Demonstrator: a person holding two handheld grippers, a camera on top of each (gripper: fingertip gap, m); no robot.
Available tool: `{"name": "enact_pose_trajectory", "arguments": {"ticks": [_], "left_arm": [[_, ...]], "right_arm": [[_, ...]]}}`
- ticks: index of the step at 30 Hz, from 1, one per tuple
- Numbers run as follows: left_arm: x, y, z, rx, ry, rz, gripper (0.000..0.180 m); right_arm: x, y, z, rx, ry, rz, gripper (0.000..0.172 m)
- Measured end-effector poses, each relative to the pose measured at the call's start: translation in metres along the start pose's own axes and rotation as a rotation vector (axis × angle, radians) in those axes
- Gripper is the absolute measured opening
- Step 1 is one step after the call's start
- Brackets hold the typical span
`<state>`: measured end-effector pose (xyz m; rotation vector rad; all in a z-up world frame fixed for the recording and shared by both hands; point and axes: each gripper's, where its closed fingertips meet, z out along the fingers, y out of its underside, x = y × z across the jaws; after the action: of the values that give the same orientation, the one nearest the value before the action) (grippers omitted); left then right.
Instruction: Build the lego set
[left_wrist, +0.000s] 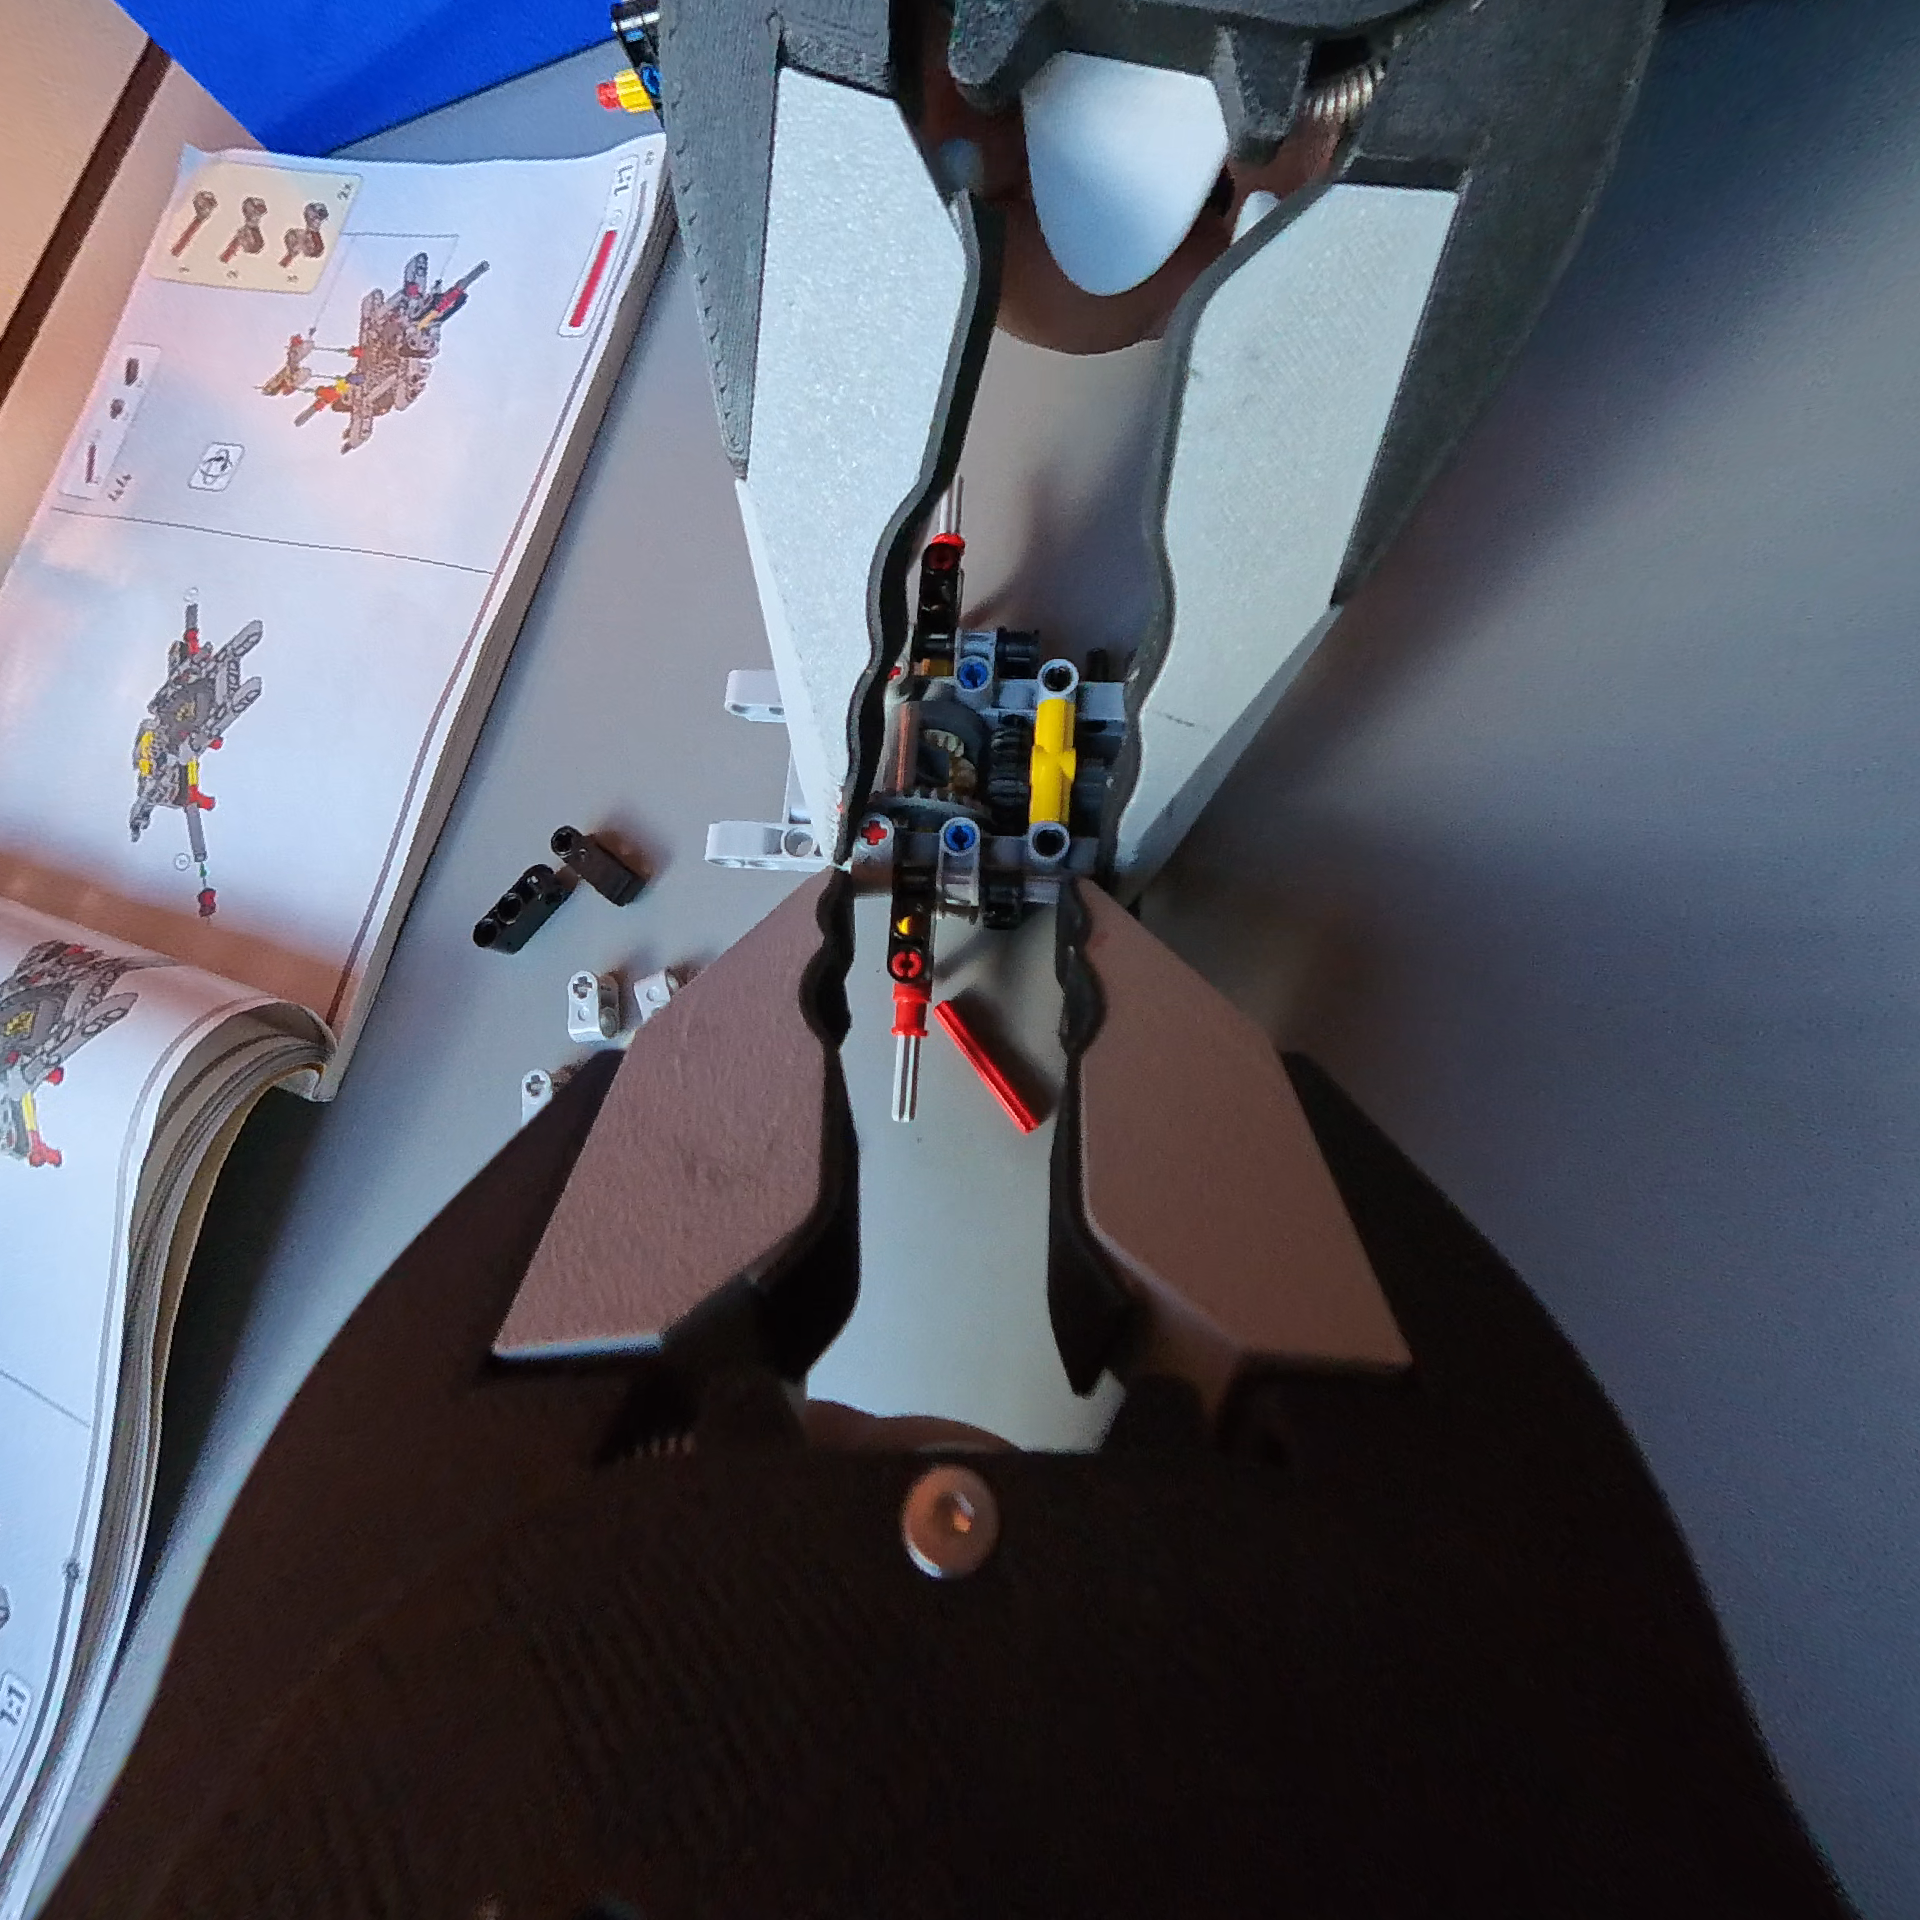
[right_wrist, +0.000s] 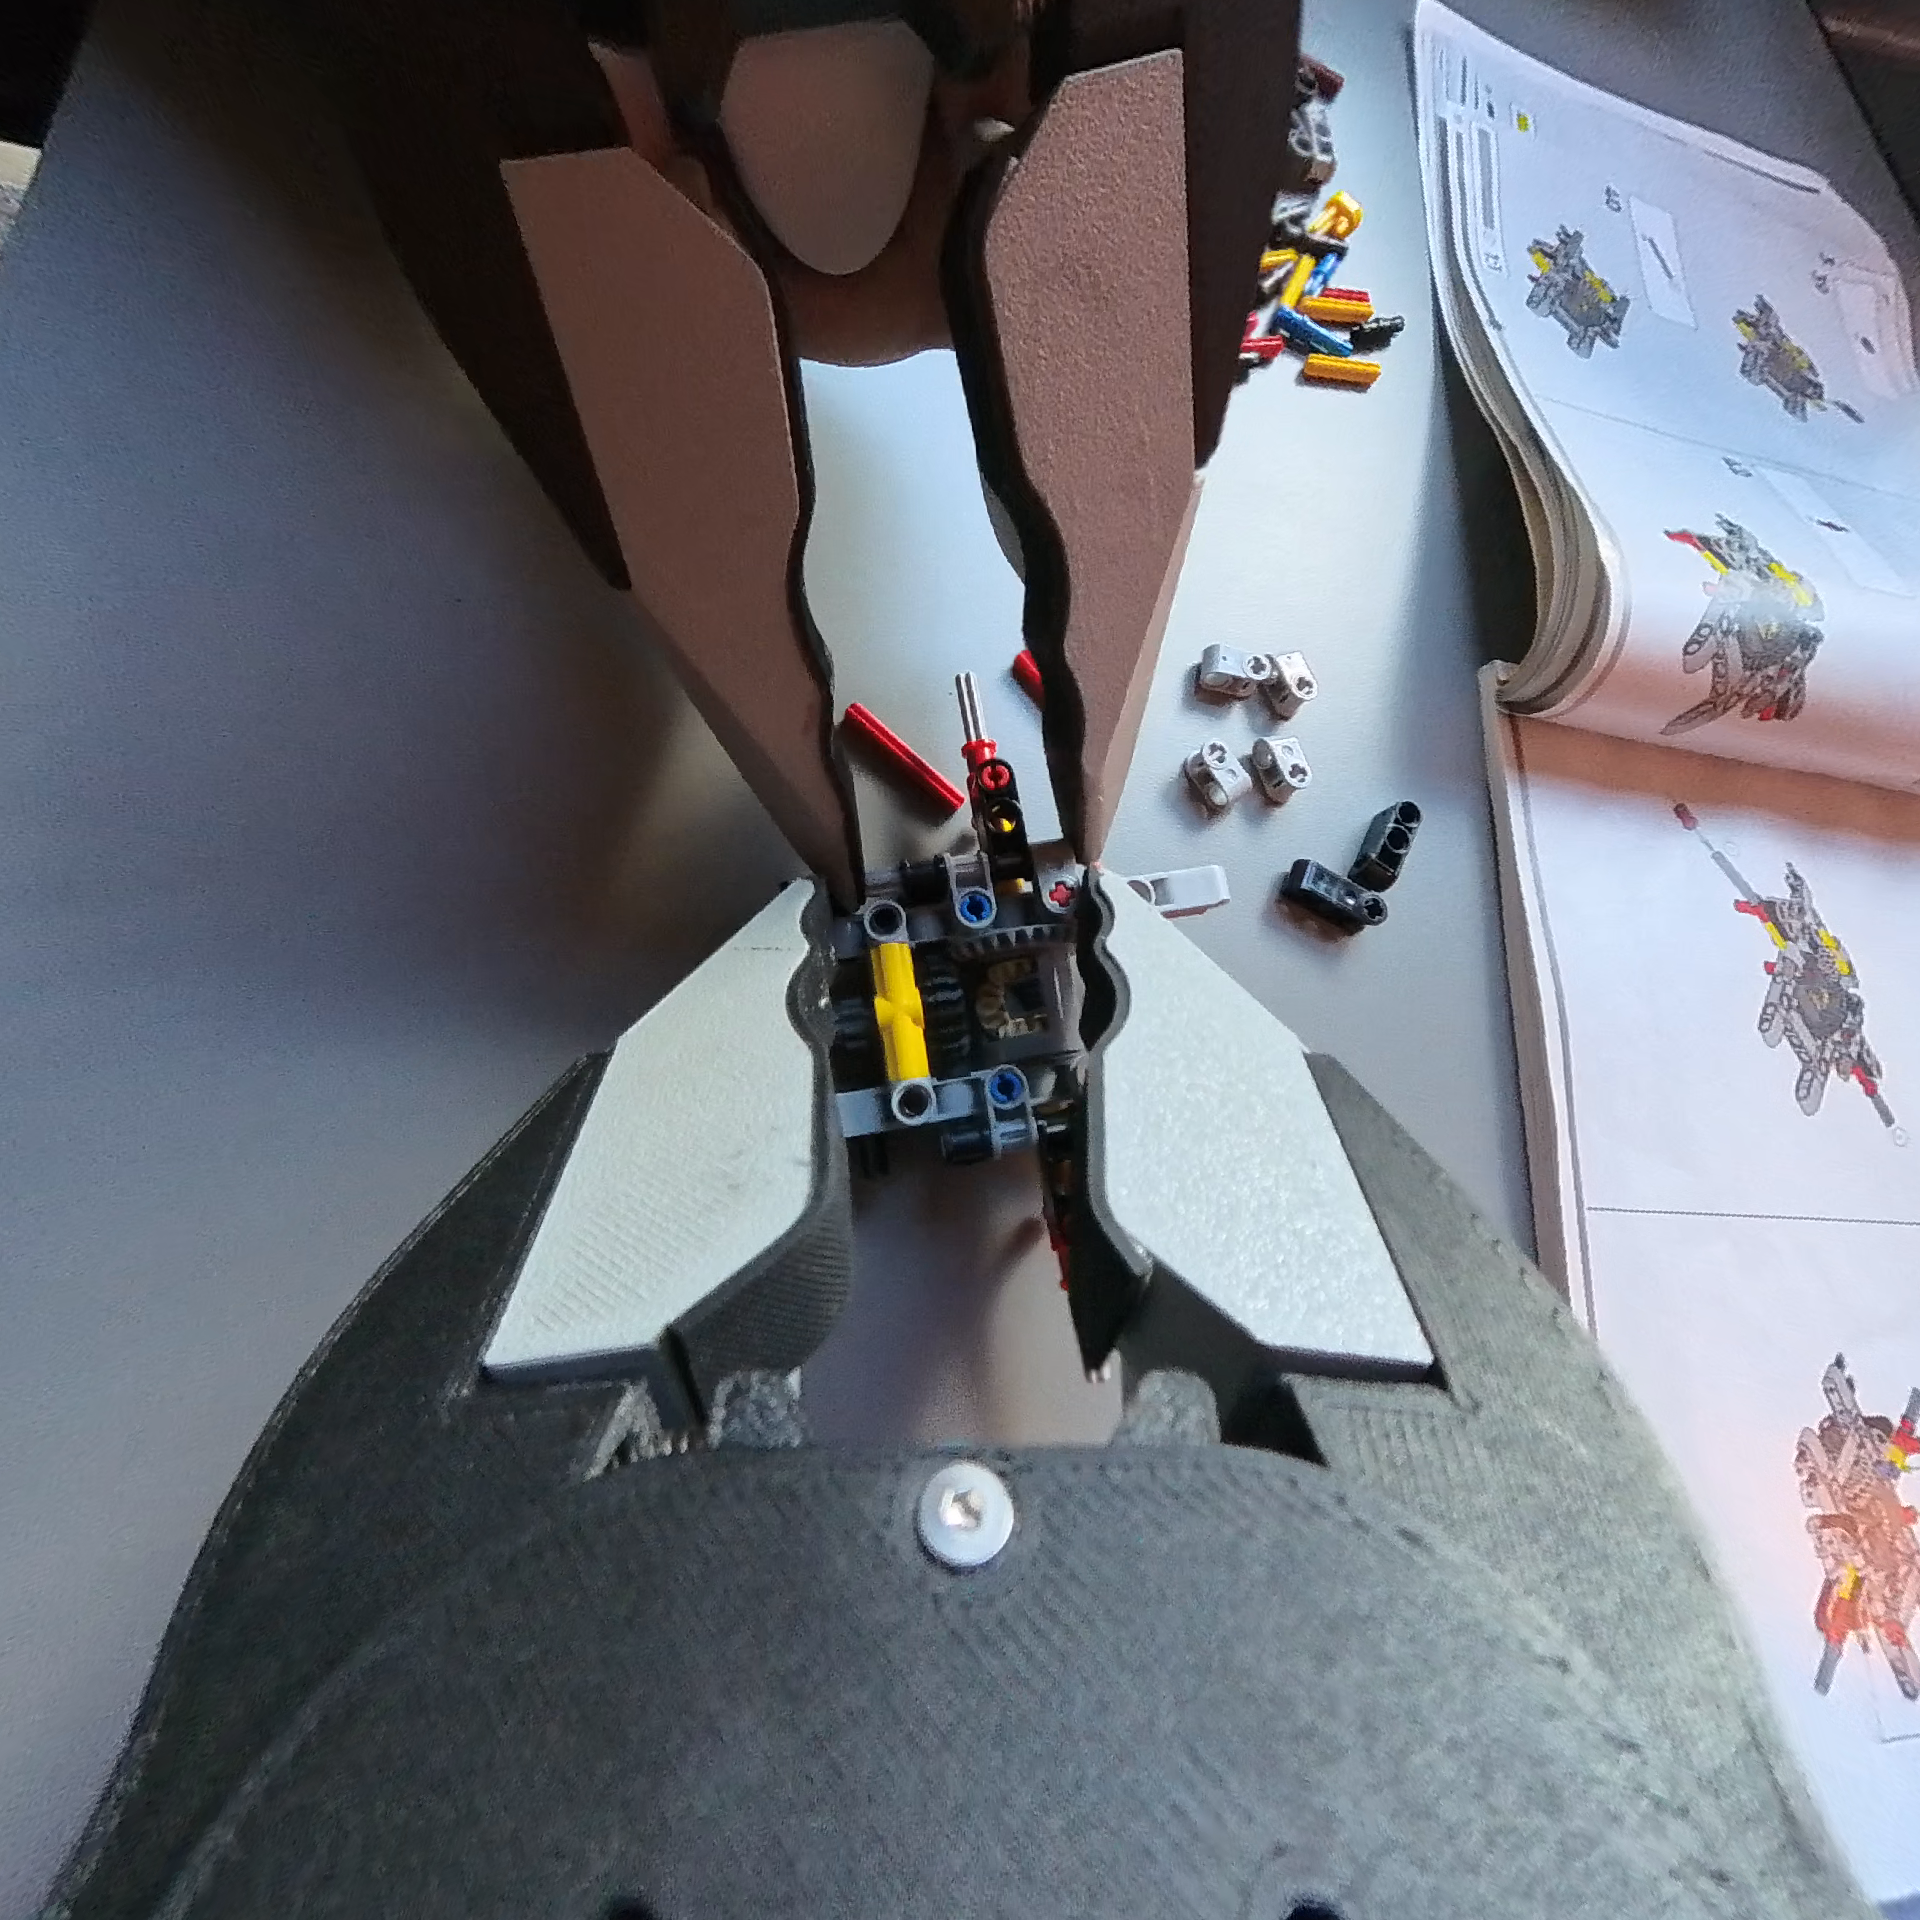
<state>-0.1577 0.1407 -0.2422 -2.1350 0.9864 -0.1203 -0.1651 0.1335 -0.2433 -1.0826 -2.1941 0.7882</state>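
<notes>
Grey surface (left_wrist: 644, 540). Left wrist view: your left hand-held gripper (left_wrist: 951, 904), partly open, tips touching the geared assembly (left_wrist: 997, 769); a slip could twist it.

Right wrist view: right hand-held gripper (right_wrist: 956, 997) clamps that assembly (red axle (right_wrist: 902, 754) lies loose nearby).

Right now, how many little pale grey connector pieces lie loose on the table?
4, in two pairs beside the open booklet: far pair, near pair. More may hide in the far pile.

Loose parts (right_wrist: 1252, 727), booklet (right_wrist: 1704, 935) crowding one side
</notes>
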Motion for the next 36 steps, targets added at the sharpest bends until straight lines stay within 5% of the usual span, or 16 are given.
{"name": "enact_pose_trajectory", "arguments": {"ticks": [22, 36], "left_arm": [[-0.001, -0.0008, 0.0003, -0.013, 0.03, -0.042, 0.035], [-0.0029, -0.001, -0.0006, 0.036, -0.078, -0.003, 0.036]], "right_arm": [[0.0005, 0.002, -0.0012, -0.037, -0.028, 0.024, 0.041], [0.0027, 0.0012, -0.001, 0.01, 0.019, -0.004, 0.044]]}}
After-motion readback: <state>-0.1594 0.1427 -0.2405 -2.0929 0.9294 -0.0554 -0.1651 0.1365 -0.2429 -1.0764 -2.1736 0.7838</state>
